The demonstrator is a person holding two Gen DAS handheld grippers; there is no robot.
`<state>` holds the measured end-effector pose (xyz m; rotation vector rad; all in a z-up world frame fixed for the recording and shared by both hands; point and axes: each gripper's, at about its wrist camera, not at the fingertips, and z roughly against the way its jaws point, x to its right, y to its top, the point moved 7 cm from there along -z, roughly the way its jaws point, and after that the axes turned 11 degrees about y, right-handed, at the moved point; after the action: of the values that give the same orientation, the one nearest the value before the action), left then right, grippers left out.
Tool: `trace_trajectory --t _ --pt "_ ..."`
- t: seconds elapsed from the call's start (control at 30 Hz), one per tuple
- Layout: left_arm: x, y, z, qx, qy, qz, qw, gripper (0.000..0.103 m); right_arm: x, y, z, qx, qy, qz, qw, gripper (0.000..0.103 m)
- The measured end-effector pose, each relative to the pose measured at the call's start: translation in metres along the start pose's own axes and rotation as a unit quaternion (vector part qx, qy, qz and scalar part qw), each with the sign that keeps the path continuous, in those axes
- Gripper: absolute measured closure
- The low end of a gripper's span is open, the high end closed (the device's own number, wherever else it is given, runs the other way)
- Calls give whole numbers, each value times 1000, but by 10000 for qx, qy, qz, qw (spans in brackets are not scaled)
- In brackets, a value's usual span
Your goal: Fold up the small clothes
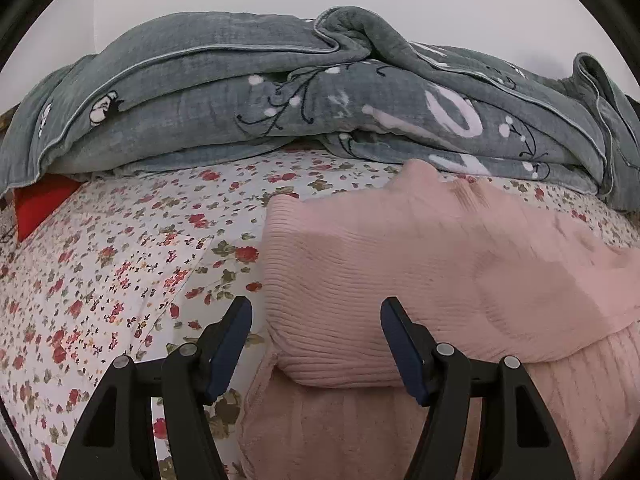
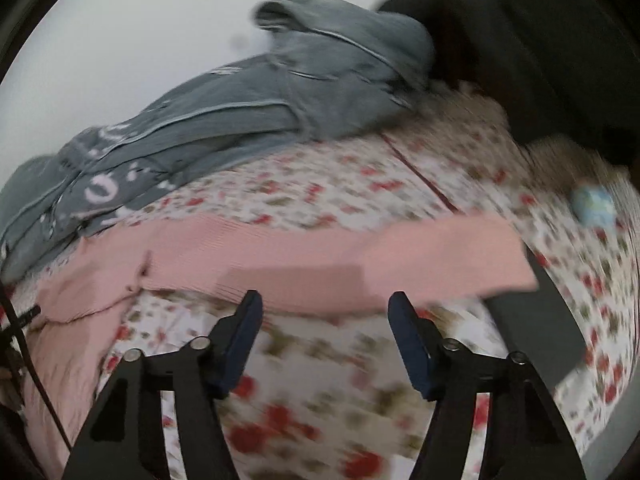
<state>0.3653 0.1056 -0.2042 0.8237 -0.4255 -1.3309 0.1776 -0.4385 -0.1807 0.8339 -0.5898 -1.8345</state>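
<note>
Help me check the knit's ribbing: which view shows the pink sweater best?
Left wrist view: the pink sweater is sharp and close, folded layer visible. The right wrist view shows it blurred, stretched across the floral sheet.

Pink ribbed sweater (image 1: 400,272), red-flowered white sheet (image 1: 120,272), grey-blue quilt (image 1: 240,92)

Pale pink ribbed knit garment (image 1: 400,272) lies on bed, partly folded; upper layer doubled over lower; one sleeve (image 2: 360,256) stretched flat toward 3 o'clock.
</note>
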Motion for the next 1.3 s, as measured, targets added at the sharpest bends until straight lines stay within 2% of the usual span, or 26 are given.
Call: trace_trajectory --t 0.2,0.5,0.63,0.77,0.9,0.93,0.97,1.0,1.17,1.23,1.27,1.3 --pt "-4 -1 -4 -116 -83 127 9998 38 47 -16 4 14 -298 -446 9986 40" --pt "-7 -5 -11 -362 -300 335 9983 38 60 -7 -20 -18 -267 -513 9983 43" --pt "-7 -7 -13 -404 -353 354 9979 38 62 3 -28 62 -259 -533 9982 51" --pt "-8 -7 -13 -419 -410 379 9976 38 65 12 -35 154 -379 -427 9983 71" --pt "-12 -6 -8 -333 -468 444 9974 38 71 24 -33 339 -430 -500 9972 76" --pt "-13 -5 -6 -295 -480 465 9973 38 70 28 -32 396 -484 -460 9970 81" --pt "-15 -4 -3 -255 -508 487 9972 38 66 35 -30 487 -593 -322 9965 92" --pt "-16 -3 -1 -228 -534 504 9970 38 63 40 -28 540 -670 -210 9961 94" --pt "-31 1 7 -146 -631 786 9948 38 12 74 -18 898 -804 551 9912 97" --pt "-40 2 9 -133 -660 922 9935 38 -12 84 -17 1004 -735 756 9893 97" --pt "-44 3 10 -122 -670 970 9930 38 -31 93 -16 1269 -587 842 9866 97" --pt "-47 3 11 -112 -648 985 9930 38 -46 97 -15 1326 -530 943 9853 97"
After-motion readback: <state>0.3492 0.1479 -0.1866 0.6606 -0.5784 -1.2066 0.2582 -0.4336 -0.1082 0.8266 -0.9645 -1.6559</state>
